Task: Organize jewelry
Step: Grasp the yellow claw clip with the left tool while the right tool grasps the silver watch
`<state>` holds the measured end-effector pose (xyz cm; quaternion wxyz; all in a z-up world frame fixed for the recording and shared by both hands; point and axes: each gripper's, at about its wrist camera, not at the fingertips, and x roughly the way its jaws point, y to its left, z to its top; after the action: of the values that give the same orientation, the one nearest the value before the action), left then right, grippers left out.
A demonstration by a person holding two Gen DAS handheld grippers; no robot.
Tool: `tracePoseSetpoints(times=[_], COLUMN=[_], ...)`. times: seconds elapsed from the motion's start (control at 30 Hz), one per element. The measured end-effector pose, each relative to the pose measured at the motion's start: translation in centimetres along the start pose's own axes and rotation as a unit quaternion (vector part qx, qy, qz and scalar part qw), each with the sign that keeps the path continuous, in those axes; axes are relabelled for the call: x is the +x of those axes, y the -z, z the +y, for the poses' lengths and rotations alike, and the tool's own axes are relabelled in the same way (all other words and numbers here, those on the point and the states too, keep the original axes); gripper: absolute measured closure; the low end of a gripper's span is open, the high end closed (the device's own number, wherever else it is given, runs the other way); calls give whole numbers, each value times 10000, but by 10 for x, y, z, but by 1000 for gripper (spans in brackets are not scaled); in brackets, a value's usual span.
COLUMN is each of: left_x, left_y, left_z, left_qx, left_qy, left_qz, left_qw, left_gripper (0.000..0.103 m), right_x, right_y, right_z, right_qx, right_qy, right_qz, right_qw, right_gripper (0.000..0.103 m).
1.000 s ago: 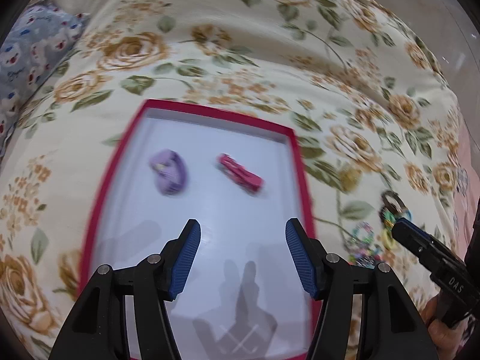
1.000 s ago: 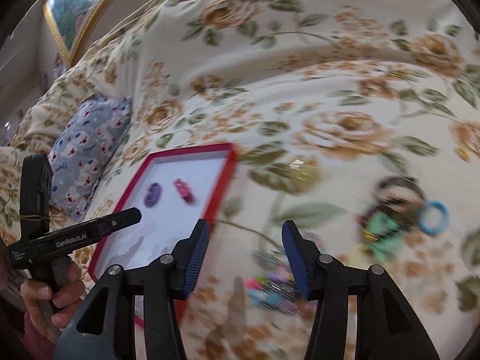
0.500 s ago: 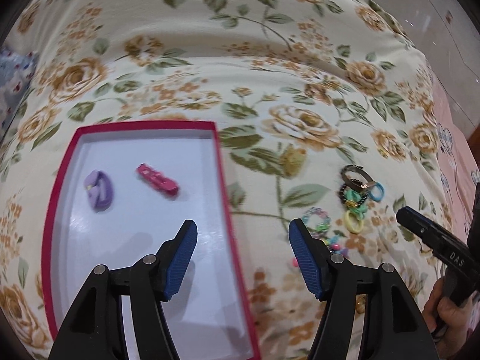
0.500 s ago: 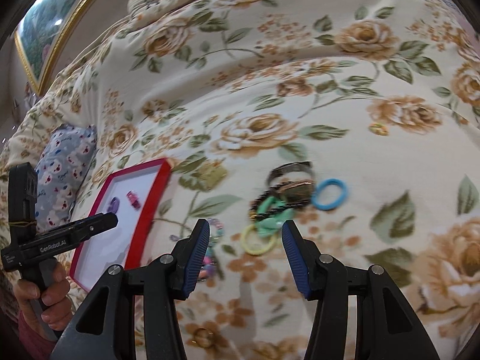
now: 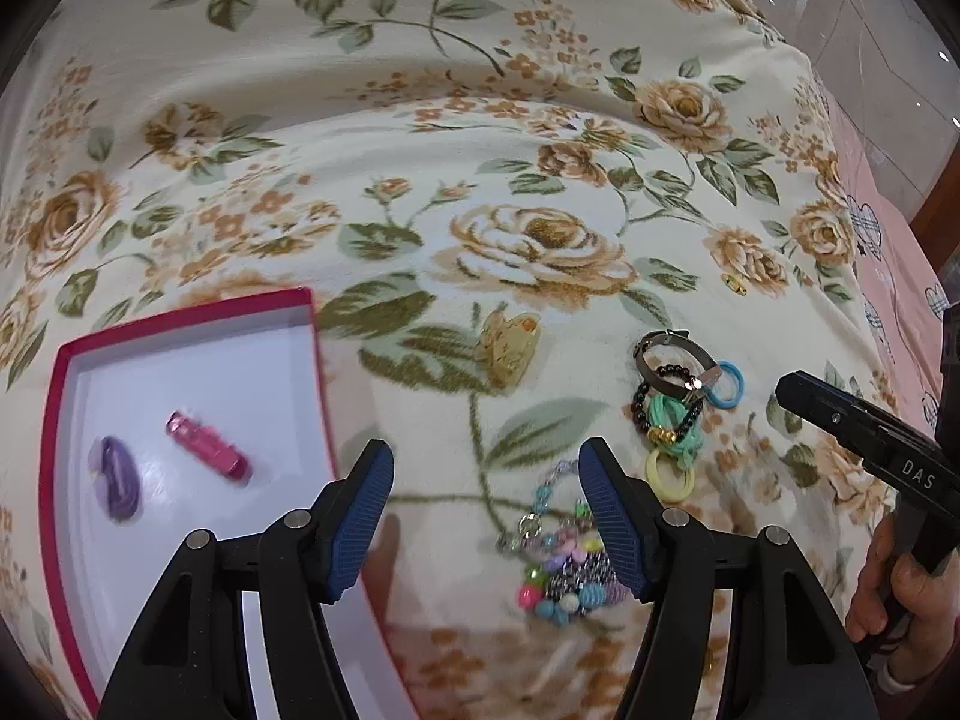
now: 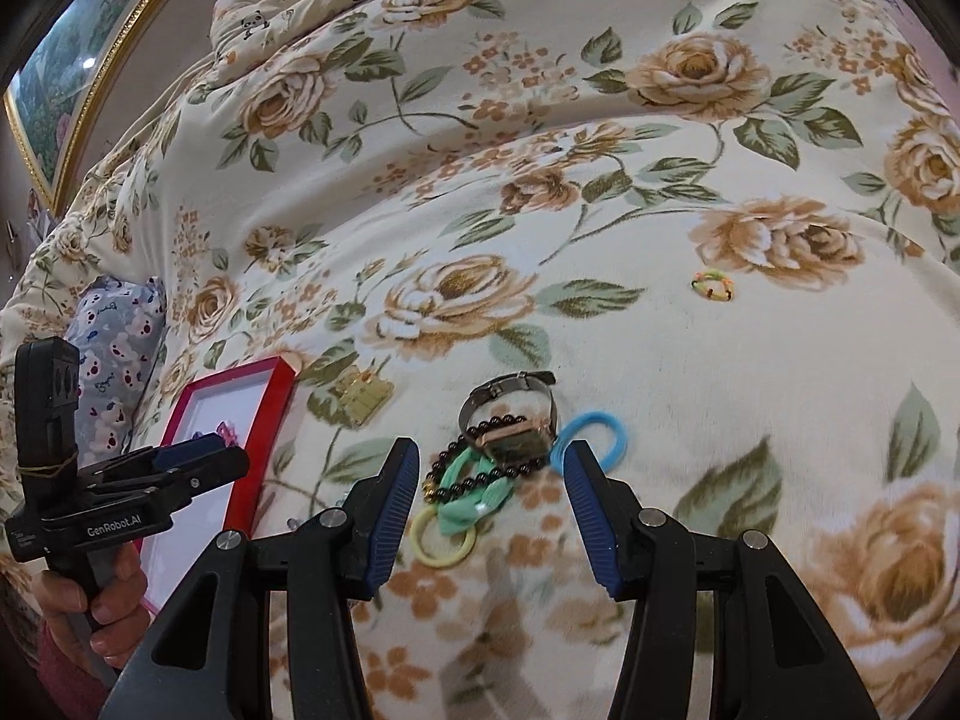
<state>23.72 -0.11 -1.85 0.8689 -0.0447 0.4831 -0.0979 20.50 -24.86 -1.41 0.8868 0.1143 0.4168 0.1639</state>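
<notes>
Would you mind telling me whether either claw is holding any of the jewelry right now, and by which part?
Nothing is held. The left claw and the right claw both hover open over the blanket, jaws empty.

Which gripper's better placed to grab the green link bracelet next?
Right. The right gripper is open with the green link bracelet lying between its fingertips. The left gripper is open too, but sits over bare blanket between the red tray and the multicolour bead bracelet.
</notes>
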Motion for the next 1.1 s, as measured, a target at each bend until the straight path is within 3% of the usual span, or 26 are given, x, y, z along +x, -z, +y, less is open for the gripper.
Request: tracePoseSetpoints(times=[0.5,0.87,0.93,0.97,1.03,1.1], left_x=[67,116,121,124,130,132], left_y=[-32,-55,-57,-58,-58,-58], left_z=[-17,-13,-13,-14,-13,-11], left_qx=[52,-56,-31,-15,-6,-8], left_qy=[-69,-87,-116,-115,-1,39], left_qz=[243,438,454,465,534,575], left_qw=[9997,9990,9989,9989,9986,9983], left_gripper=[38,39,40,44,64,69], right_x=[37,76,78,78,79,80], right_y=[-19,-23,-23,-23,-22,-21], right_z=[-10,-17,-16,-16,-16,-15], right_qx=[-50,-159,-189,-202,-214,-221], right_qy=[65,197,212,220,222,211], right_qz=[307,823,841,843,865,894], right_qw=[9995,9963,9961,9960,9958,9955], right_gripper=[52,78,79,79,82,85])
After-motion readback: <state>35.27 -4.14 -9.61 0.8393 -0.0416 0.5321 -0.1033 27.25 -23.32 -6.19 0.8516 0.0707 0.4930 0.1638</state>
